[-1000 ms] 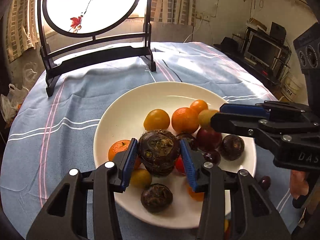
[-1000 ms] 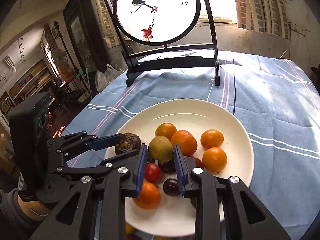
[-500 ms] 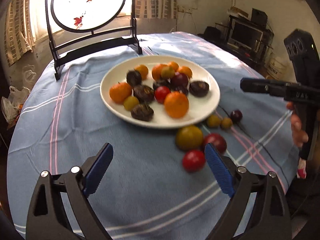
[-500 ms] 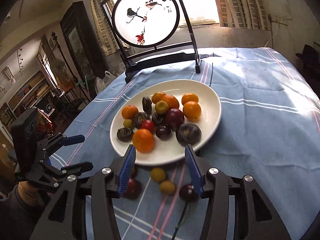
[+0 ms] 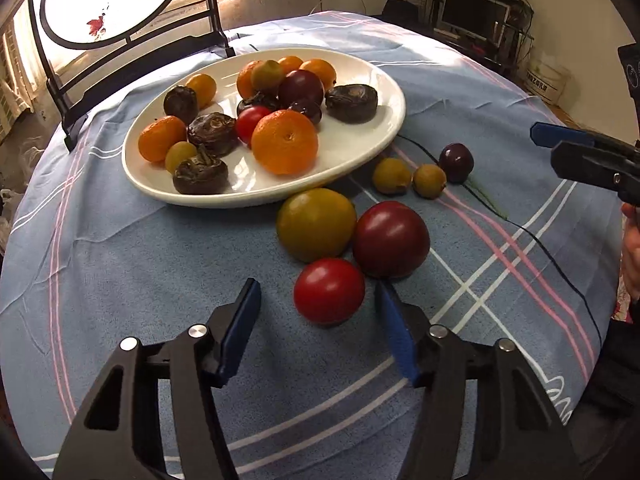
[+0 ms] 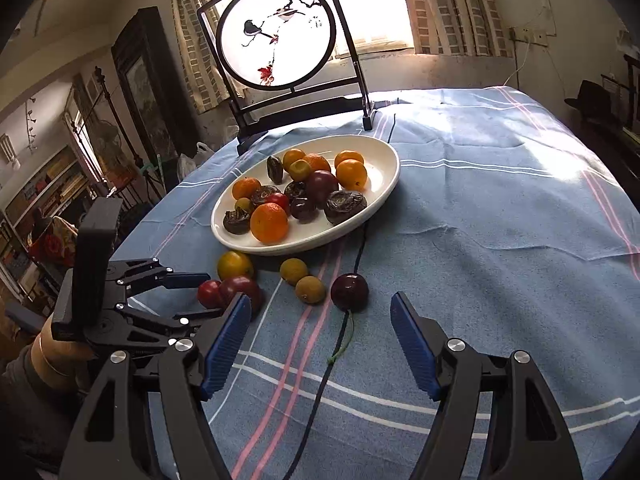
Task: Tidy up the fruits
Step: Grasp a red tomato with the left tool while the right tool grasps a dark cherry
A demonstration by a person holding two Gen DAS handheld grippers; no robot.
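Note:
A white plate [image 5: 368, 80] [image 6: 384, 184] holds several oranges, dark water chestnuts and small red fruits. Loose fruit lies on the blue cloth in front of it. My left gripper [image 5: 316, 304] is open, low over the cloth, its jaws on either side of a small red tomato [image 5: 329, 290]. Behind that lie a yellow-green tomato [image 5: 316, 224] and a dark red tomato [image 5: 390, 238]. My right gripper [image 6: 320, 308] is open and empty, just short of a dark cherry [image 6: 349, 286] and two small tan fruits [image 6: 310, 289]. The left gripper also shows in the right wrist view [image 6: 200, 294].
A round painted screen on a black stand [image 6: 276, 36] stands at the back of the table. A dark thread [image 6: 332, 344] runs across the cloth near the cherry. Shelves and furniture ring the room.
Both grippers let go of their fruit on the plate, opened and drew back. The left gripper has since dropped low toward the small red tomato.

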